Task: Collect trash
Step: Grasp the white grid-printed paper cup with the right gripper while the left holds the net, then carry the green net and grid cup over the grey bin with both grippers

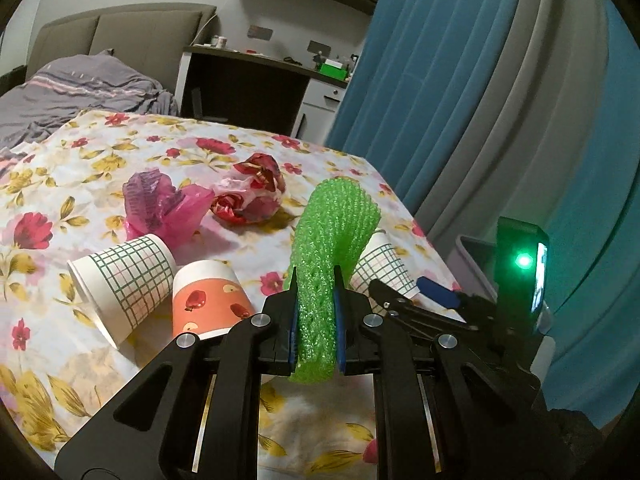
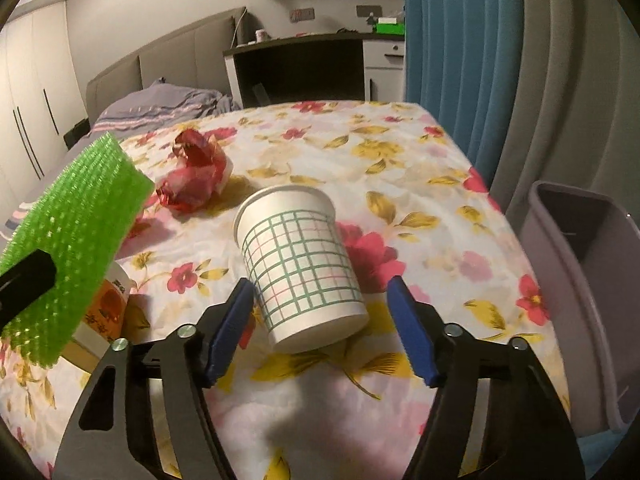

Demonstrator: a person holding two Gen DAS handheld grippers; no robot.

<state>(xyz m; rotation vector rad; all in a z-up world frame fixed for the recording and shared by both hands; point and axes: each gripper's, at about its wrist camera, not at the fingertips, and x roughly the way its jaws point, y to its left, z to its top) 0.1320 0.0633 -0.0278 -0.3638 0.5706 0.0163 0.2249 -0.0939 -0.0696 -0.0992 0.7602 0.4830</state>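
We've got the left gripper (image 1: 316, 312) clamped on green foam net (image 1: 332, 240), right gripper (image 2: 320, 328) spread astride the tipped checked cup (image 2: 300, 264), base nearest us.

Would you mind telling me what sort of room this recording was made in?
Most likely a bedroom: a bed with an upholstered headboard and rumpled grey bedding, a desk against the wall, and wardrobe doors on one side.

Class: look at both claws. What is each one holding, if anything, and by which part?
The left claw grips the green foam net near its lower end. The right claw holds nothing; its open jaws flank the checked paper cup.
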